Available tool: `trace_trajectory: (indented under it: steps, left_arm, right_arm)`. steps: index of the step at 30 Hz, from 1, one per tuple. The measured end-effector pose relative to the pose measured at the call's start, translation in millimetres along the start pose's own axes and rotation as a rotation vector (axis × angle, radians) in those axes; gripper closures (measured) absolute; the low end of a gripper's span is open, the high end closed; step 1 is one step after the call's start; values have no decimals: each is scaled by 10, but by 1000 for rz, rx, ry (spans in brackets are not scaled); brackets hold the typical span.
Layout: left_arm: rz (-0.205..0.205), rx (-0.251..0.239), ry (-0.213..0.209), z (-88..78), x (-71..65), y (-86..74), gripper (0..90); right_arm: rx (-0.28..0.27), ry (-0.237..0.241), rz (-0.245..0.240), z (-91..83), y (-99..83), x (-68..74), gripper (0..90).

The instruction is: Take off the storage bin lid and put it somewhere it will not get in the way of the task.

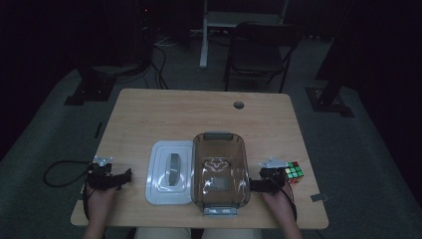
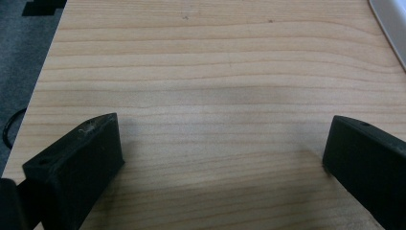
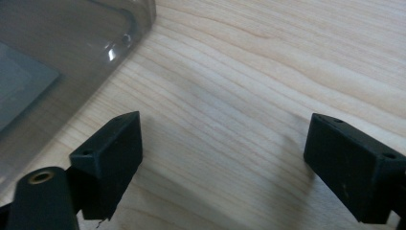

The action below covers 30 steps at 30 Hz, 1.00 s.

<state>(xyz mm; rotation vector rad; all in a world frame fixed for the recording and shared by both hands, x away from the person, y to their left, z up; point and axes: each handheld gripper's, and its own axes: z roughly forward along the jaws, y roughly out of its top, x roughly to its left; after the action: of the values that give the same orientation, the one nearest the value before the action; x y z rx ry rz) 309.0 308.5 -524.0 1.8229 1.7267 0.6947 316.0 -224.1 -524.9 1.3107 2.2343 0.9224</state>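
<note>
Resting mid-tabletop, the clear container looks rigid, light and slippery; grip its end latches. Right gripper beside it and left gripper hold fingers apart, empty.

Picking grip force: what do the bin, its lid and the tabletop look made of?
Bin: clear smoke-tinted plastic, glossy; table shows through, highlights on its wall. Lid: opaque white plastic, probably, with moulded recess and handle. Table: light wood grain, matte; could be laminate.

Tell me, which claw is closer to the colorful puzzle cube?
Right. The right claw sits just beside the cube; the left claw rests far across the table.
</note>
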Motion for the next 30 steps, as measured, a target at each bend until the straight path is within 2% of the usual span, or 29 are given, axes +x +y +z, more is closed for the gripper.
trace_trajectory:
  steps: [2, 5, 7, 10, 14, 15, 16, 21, 27, 30]
  left_arm:
    - [1, 1, 0, -1, 1, 1, 6]
    - [4, 1, -2, 2, 1, 4, 6]
    - [6, 2, -4, 4, 1, 6, 6]
    - [8, 0, -8, 10, -1, 11, 6]
    - [16, 0, -14, 20, 1, 21, 6]
    - [16, 0, -14, 20, 1, 21, 6]
    - [17, -1, -16, 25, 0, 26, 6]
    - [22, 0, -21, 30, 2, 32, 6]
    - [22, 0, -21, 29, 2, 31, 6]
    - [22, 0, -21, 29, 2, 31, 6]
  right_arm:
    - [-1, -51, -25, -15, 18, 24, 147]
    - [4, -61, -16, -18, 50, 41, 149]
    - [-1, -51, -4, -48, 87, 45, 149]
    - [-38, -54, -5, -158, 161, 53, 149]
    - [-103, -87, 14, -328, 235, -12, 149]
    - [-103, -87, 14, -328, 235, -12, 149]
    - [-130, -103, 26, -409, 249, -71, 149]
    - [-162, -140, 70, -548, 221, -244, 148]
    - [-174, -211, 119, -657, 96, -434, 147]
    - [-176, -231, 142, -698, 32, -502, 147]
